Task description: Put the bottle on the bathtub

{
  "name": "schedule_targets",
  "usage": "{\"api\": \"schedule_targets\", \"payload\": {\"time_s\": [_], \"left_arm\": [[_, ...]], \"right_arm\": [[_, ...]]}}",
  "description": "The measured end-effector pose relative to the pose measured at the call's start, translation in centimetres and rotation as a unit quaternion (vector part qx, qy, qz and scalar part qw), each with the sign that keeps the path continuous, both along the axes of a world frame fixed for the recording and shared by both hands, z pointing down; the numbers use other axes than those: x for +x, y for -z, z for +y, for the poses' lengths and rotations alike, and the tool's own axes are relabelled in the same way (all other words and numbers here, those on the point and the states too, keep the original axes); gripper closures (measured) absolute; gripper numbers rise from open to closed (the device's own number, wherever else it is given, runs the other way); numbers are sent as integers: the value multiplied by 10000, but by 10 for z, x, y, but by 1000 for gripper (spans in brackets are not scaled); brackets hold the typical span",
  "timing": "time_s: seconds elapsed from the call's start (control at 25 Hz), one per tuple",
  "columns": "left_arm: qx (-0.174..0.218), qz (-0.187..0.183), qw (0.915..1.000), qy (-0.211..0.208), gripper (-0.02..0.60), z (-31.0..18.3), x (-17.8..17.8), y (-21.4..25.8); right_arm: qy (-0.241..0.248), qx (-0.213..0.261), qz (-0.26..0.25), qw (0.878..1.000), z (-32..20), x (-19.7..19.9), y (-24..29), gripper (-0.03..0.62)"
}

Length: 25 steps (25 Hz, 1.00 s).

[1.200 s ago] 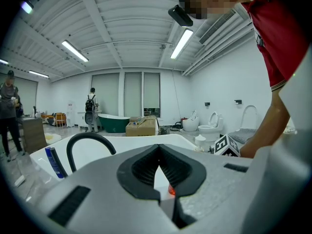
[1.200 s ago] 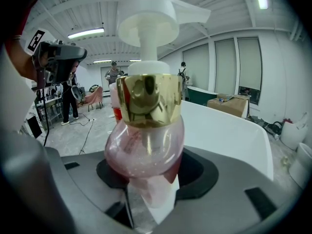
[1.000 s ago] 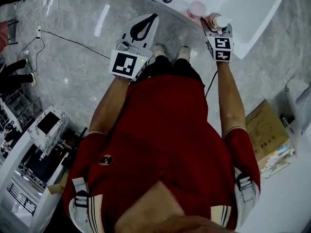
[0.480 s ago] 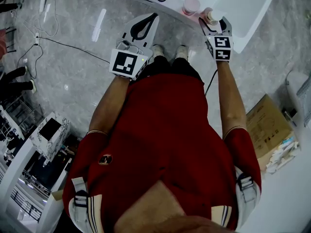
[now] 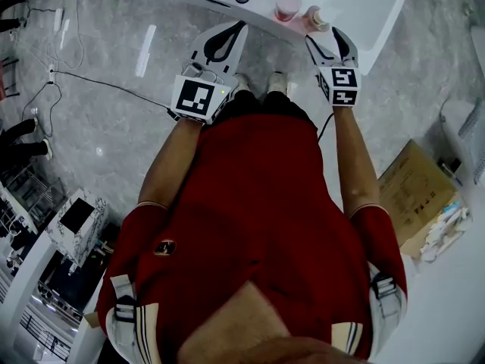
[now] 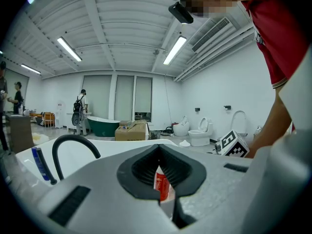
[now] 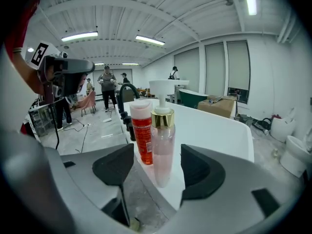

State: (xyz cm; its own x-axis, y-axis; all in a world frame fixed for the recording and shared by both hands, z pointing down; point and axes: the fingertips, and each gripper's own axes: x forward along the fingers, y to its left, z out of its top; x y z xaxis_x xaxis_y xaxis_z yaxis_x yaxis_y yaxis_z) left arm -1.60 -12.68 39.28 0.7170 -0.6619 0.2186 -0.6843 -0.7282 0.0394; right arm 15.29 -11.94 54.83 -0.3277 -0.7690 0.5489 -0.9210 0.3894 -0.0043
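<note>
Jaws on right gripper [image 5: 331, 42] spread, just been opening, nothing between; bottle [image 7: 162, 145] upright on bathtub [image 7: 214, 126] rim just ahead; left gripper [image 5: 241, 27] jaws pressed together; back straight off, don't clip bottle

Both arms reach forward, elbows nearly straight. The left gripper [image 5: 241, 26] has its jaws together. The right gripper [image 5: 325, 36] has just been opening; its jaws stand wide, gripping nothing.
</note>
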Motion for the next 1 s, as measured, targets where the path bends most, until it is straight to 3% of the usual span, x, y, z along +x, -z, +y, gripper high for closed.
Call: {"api": "schedule_targets", "payload": {"time_s": [0.24,0.72,1.0], "left_arm": [[68,91,9999,-99,574,6,-1,5],[133,281,9989,-337,574,25,8,18],[162,369,9980,-479,574,29,13,25]], "right_arm": [[-70,179,-140,9997,19,-14,27,324],[117,1024,-733,9920,31,-60,115,560],[499,1380,-1110,9829,36,-93,160,594]]}}
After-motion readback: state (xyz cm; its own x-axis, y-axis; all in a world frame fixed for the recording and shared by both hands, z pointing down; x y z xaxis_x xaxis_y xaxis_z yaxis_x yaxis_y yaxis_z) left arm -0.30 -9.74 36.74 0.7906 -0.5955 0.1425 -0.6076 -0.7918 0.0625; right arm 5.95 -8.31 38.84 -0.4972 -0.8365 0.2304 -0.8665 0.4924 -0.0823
